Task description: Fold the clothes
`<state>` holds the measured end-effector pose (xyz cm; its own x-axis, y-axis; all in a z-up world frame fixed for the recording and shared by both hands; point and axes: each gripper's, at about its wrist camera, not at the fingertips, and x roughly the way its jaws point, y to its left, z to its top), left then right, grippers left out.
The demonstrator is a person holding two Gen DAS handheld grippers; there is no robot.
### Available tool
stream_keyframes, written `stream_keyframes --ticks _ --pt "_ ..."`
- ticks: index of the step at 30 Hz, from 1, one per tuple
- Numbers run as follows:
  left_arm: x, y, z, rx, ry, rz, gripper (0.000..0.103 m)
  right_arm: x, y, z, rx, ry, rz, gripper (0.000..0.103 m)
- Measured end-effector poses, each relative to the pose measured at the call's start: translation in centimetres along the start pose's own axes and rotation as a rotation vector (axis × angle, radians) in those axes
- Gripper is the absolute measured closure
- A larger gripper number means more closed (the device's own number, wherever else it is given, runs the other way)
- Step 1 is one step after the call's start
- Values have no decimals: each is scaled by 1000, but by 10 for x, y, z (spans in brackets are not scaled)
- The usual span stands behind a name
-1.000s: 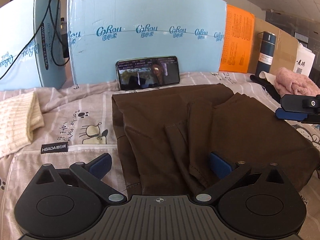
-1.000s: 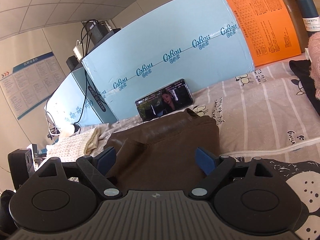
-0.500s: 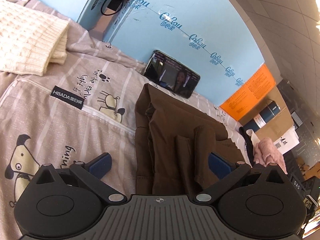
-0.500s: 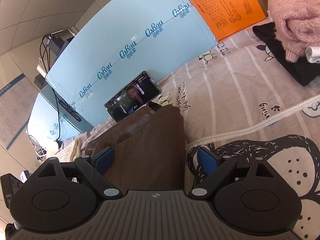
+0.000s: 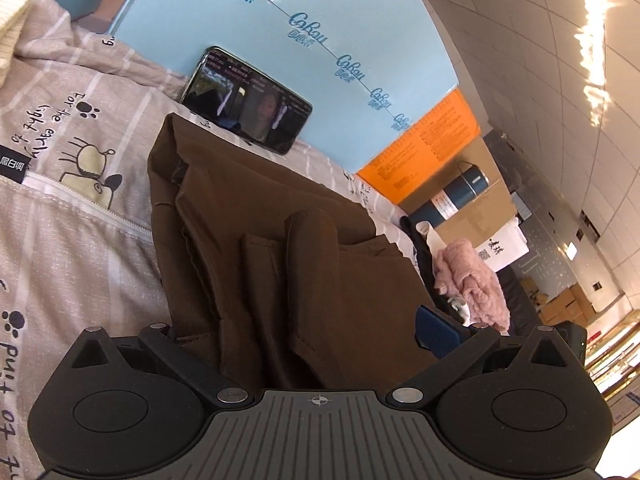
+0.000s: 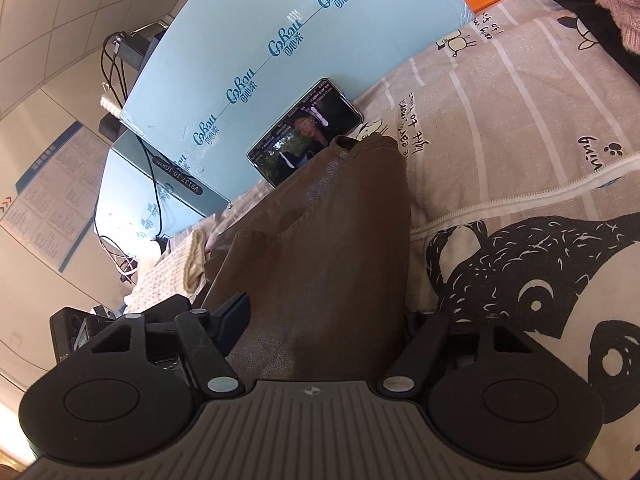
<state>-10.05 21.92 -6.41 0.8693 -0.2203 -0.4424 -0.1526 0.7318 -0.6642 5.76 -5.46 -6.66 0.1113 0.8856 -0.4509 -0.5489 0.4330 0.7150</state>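
Note:
A brown garment (image 5: 276,248) lies folded in several layers on the printed bedsheet (image 5: 72,216). My left gripper (image 5: 304,332) is open, its jaws wide apart, with the garment's near edge lying between them; the left finger is under the cloth and hidden. In the right wrist view the same brown garment (image 6: 328,248) runs from the phone down to my right gripper (image 6: 324,320), which is open with the near edge of the cloth between its fingers. The right finger sits against the sheet beside the cloth.
A phone (image 5: 248,100) leans on a light blue panel (image 5: 280,28) behind the garment. A pink knit (image 5: 472,280) on dark clothes, a blue bottle (image 5: 452,196) and an orange board (image 5: 424,148) are to the right. A cream knit (image 6: 168,272) lies to the left.
Both grippers have tilted and moved down and forward onto the garment's near edge. The cloth now fills the gap between each pair of fingers. Both stay open.

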Motion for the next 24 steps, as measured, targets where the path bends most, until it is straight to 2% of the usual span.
stream_keyframes --ticks 2,4,7,8,9,11,16,18,24 --pt "0 -4 -4 13 -21 23 1 1 -2 0 -3 -6 -17 61" --pt "0 -9 -7 36 -38 55 7 0 -4 0 5 -18 -21 67" --pt "-3 -18 -15 118 -53 137 28 -4 -4 -1 8 -37 -28 77" --pt "-5 -19 -18 129 -60 145 40 -6 -3 -1 4 -46 -28 80" --pt "-8 -19 -20 122 -65 134 51 -10 -1 -2 -3 -57 -27 81" --pt "-13 -20 -23 110 -74 105 60 -21 1 -4 -15 -80 -21 84" --pt "-11 -46 -34 141 -68 -26 65 -60 2 -10 -41 -161 -18 87" --pt "-2 -58 -39 186 -49 -47 66 -79 0 -13 -60 -200 -17 87" --pt "34 -90 -53 233 7 -134 70 -135 -20 -24 -68 -305 -45 87"
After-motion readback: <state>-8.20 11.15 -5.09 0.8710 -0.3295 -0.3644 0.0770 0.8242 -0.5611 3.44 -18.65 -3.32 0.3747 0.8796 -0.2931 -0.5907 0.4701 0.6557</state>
